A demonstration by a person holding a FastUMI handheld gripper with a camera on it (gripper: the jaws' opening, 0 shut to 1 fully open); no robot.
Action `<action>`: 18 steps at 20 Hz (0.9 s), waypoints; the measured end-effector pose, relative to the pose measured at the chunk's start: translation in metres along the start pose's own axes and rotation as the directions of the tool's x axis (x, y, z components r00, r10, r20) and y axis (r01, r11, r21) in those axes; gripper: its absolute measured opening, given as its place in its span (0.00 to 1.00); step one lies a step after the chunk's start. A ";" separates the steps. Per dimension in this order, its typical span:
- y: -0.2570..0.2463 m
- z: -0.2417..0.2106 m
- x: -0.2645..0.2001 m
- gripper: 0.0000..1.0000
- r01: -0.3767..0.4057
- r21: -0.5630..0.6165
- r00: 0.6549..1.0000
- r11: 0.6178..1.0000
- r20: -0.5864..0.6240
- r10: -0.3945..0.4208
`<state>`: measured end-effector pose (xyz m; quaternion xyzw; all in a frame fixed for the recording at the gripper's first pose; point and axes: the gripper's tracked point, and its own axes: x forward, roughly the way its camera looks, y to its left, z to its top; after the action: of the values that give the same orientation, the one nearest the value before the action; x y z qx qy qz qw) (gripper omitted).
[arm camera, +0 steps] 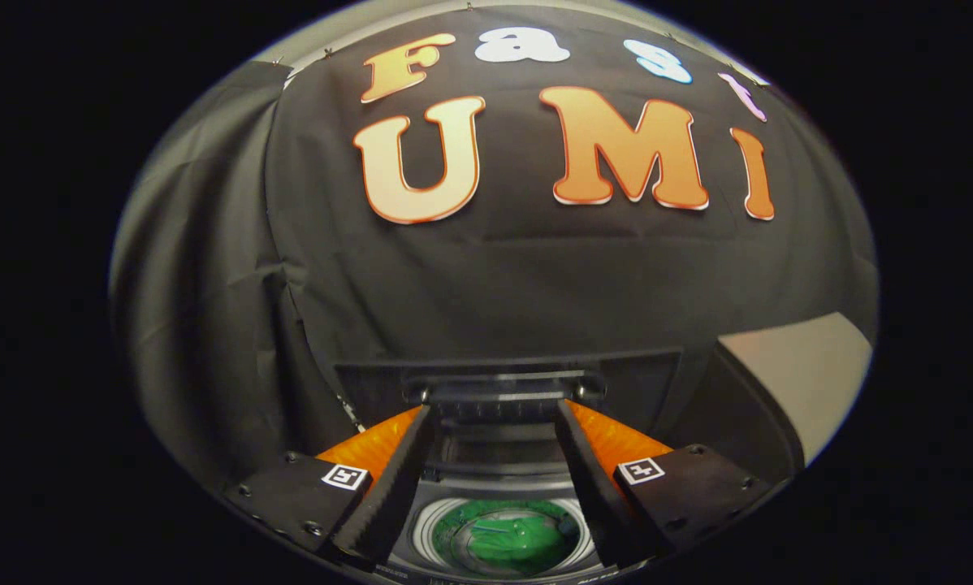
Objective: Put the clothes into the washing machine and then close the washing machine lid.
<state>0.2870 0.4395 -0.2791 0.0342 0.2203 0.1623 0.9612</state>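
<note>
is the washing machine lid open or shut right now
Open: the lid stands raised behind the drum, where the green clothes lie exposed. The hand-held gripper is open, its fingertips at the lid's edge.

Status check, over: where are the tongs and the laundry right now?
Tongs open, tips at the raised lid. Green clothes down in the washer drum, between the fingers. Lid not yet closed, nothing blocking.

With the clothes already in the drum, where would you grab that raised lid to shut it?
Grip the lid by its handle bar, the ridge along its free front edge, just ahead of the open gripper. Come from the front, over the drum where the green clothes lie. The lid stands upright at the back, so pulling that edge forward and down would probably swing it shut.
</note>
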 end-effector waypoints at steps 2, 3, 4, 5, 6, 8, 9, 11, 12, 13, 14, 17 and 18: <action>-0.015 0.018 0.016 0.96 0.019 -0.004 1.000 1.000 0.013 -0.019; -0.022 0.021 0.023 0.96 0.031 -0.006 0.999 1.000 0.015 -0.031; -0.029 0.028 0.031 0.96 0.035 -0.009 0.999 0.999 0.018 -0.035; -0.036 0.031 0.041 0.96 0.046 -0.006 0.999 0.999 0.016 -0.046; -0.043 0.033 0.050 0.96 0.060 -0.001 0.998 0.998 0.008 -0.060; -0.054 0.041 0.066 0.96 0.073 0.005 0.997 0.997 0.010 -0.074; -0.059 0.046 0.072 0.96 0.081 -0.001 0.997 0.997 0.014 -0.081; -0.067 0.048 0.085 0.96 0.102 -0.021 0.995 0.995 0.009 -0.101; -0.071 0.048 0.091 0.96 0.107 -0.023 0.994 0.994 0.007 -0.107; -0.072 0.051 0.095 0.96 0.112 -0.025 0.994 0.993 0.010 -0.112; -0.074 0.052 0.101 0.96 0.113 -0.032 0.994 0.993 0.013 -0.113; -0.082 0.044 0.116 0.96 0.119 -0.046 0.993 0.992 -0.017 -0.120; -0.083 0.041 0.121 0.96 0.119 -0.046 0.992 0.992 -0.028 -0.120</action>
<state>0.4320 0.4010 -0.3035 -0.0028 0.2329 0.1099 0.9663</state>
